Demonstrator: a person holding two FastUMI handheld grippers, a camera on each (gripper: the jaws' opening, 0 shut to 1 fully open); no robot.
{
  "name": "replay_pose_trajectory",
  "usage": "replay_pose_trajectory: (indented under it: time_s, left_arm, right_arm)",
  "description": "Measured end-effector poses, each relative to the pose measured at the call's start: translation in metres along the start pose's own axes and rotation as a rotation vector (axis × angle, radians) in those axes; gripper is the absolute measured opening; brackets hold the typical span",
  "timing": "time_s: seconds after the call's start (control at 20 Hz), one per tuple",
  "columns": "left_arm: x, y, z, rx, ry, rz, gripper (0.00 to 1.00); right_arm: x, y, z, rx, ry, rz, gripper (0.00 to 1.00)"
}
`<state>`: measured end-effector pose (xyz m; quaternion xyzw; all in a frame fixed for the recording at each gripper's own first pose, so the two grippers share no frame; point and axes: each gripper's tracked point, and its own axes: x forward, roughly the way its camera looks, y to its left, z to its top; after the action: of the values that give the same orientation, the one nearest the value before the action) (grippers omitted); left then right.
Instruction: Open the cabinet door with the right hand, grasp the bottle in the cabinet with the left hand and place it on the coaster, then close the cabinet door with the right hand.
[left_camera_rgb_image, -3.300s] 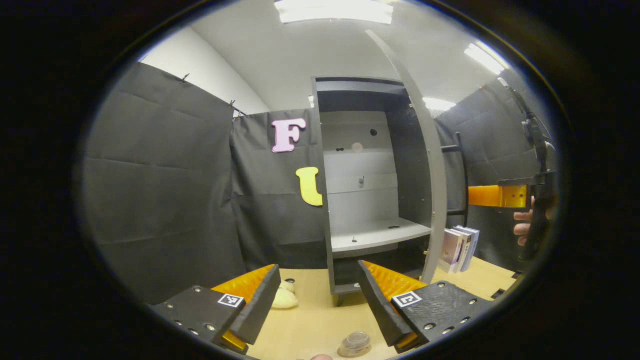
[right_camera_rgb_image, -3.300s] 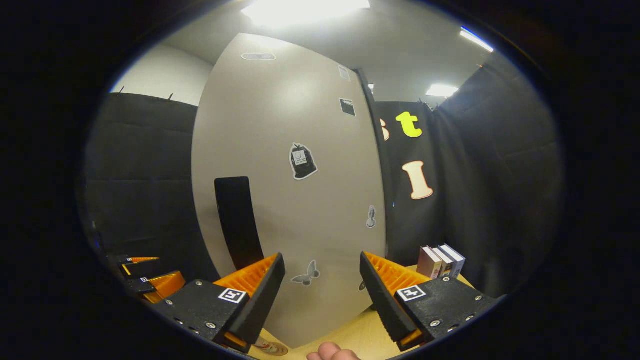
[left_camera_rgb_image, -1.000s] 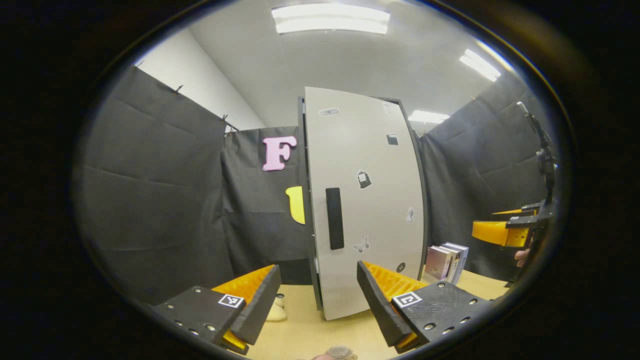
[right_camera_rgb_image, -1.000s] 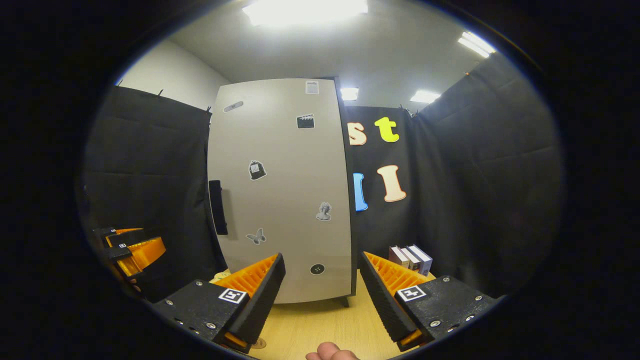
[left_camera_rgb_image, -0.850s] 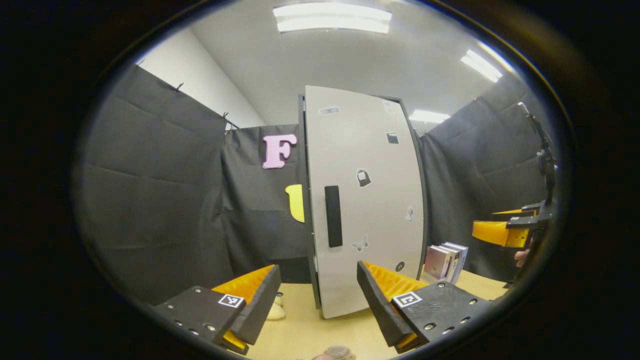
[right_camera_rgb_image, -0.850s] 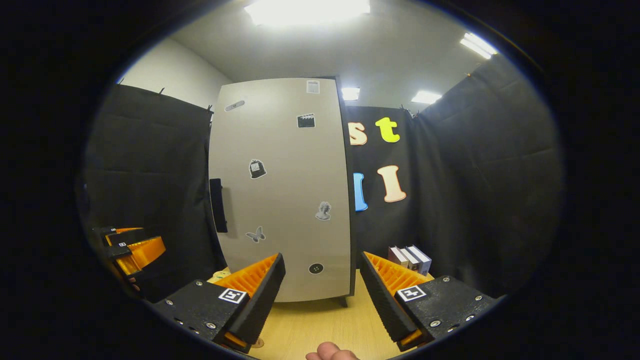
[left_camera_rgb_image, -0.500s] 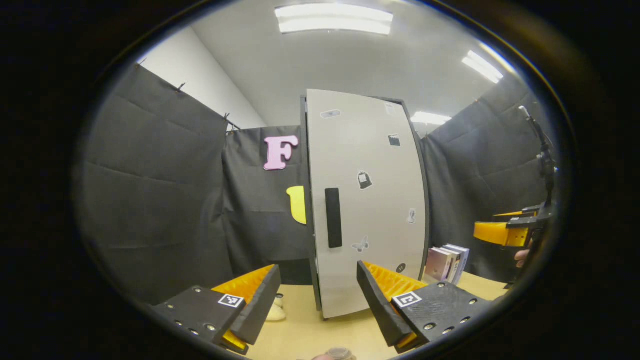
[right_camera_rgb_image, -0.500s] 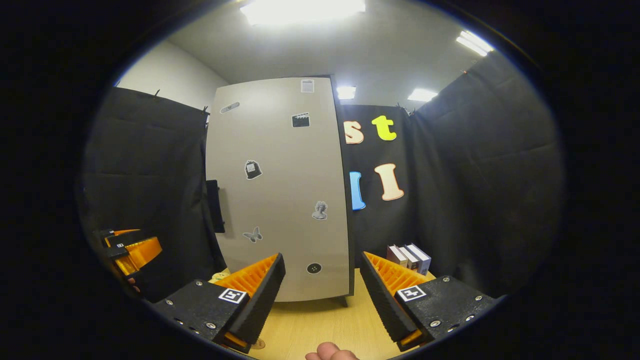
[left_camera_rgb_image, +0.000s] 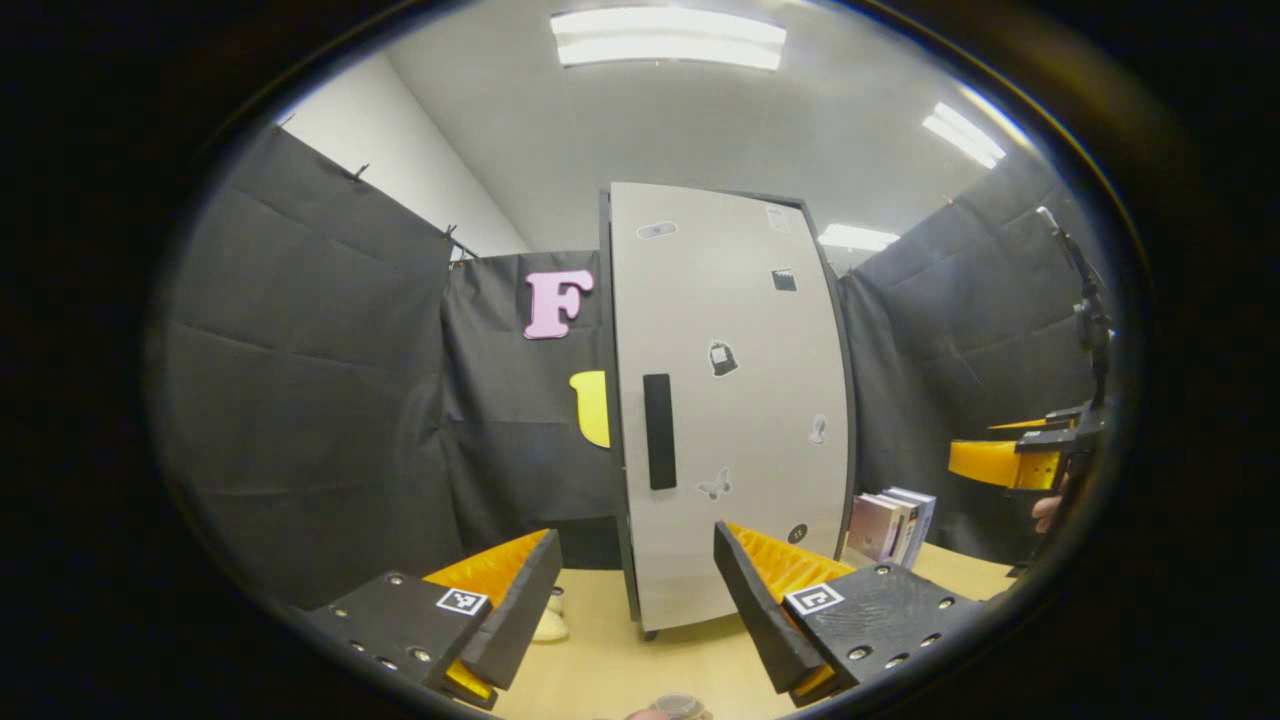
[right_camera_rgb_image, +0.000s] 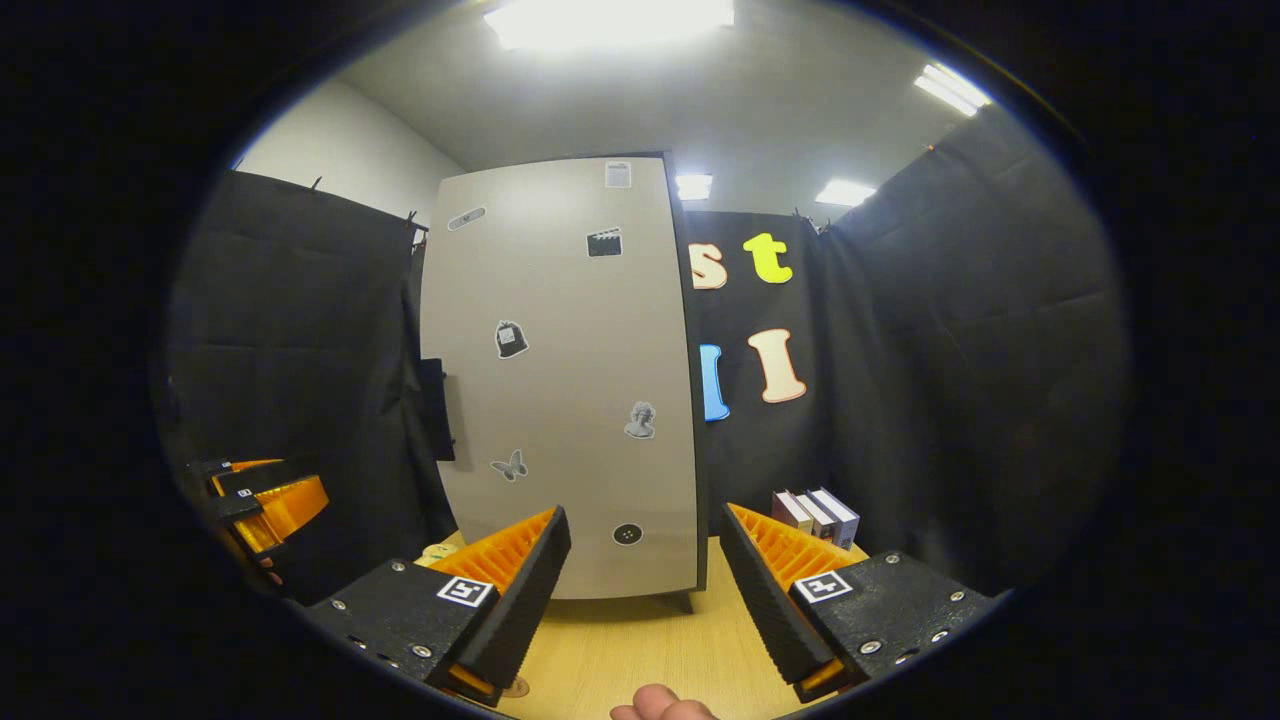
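Now the cabinet door (left_camera_rgb_image: 735, 400) stands shut on the cabinet at the far side of the wooden table (right_camera_rgb_image: 640, 640), its dark handle (left_camera_rgb_image: 658, 431) near its left edge and small stickers scattered over its pale face. Nearer, the left gripper (left_camera_rgb_image: 632, 610) and the right gripper (right_camera_rgb_image: 640, 600) each hang with fingers spread wide, holding nothing and well apart from the door. At the near table edge in the left gripper view sits the top of the bottle (left_camera_rgb_image: 680, 705), while a few books (right_camera_rgb_image: 815, 512) stand on the table to the cabinet's right.

Bottle (left_camera_rgb_image: 680, 706) cut off at bottom edge between left gripper (left_camera_rgb_image: 634, 588) fingers; coaster (right_camera_rgb_image: 516, 686) mostly hidden behind right gripper (right_camera_rgb_image: 645, 583) left finger.
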<state>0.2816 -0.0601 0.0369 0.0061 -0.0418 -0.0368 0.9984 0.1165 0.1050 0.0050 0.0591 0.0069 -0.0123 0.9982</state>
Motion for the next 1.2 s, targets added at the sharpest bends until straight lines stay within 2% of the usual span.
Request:
replay_pose_trajectory:
  time_s: [0.05,0.15,0.2,0.3,0.8,0.85,0.9,1.15,1.2]
  left_arm:
    - [0.000,0.000,0.000,0.000,0.001,0.000,0.89]
    - [0.001,0.000,-0.002,-0.002,0.006,0.001,0.92]
    - [0.000,0.000,-0.002,-0.002,0.008,0.002,0.89]
    - [0.000,0.000,0.000,-0.003,0.004,0.004,0.92]
    - [-0.002,0.000,0.004,0.004,-0.003,0.011,0.89]
    - [-0.003,0.000,0.004,0.002,-0.004,0.012,0.92]
    - [-0.003,0.000,0.004,0.002,-0.003,0.012,0.89]
    - [-0.005,0.000,0.004,0.005,-0.003,0.006,0.89]
    - [-0.005,0.000,0.005,0.006,-0.004,0.005,0.92]
  right_arm:
    - [0.000,0.000,0.001,-0.001,0.000,-0.003,0.94]
    - [0.000,-0.005,0.000,-0.006,0.004,-0.017,0.94]
    - [0.000,-0.005,0.000,-0.002,0.006,-0.015,0.94]
    - [0.000,-0.003,-0.003,0.003,0.013,-0.012,0.94]
    - [-0.005,0.005,0.003,-0.015,0.000,0.004,0.94]
    - [-0.005,0.006,0.004,-0.014,-0.003,0.005,0.94]
    - [-0.006,0.006,0.004,-0.016,-0.004,0.004,0.94]
    - [-0.007,0.004,0.002,-0.011,0.000,0.004,0.94]
    - [-0.008,0.004,0.002,-0.009,-0.001,0.004,0.94]
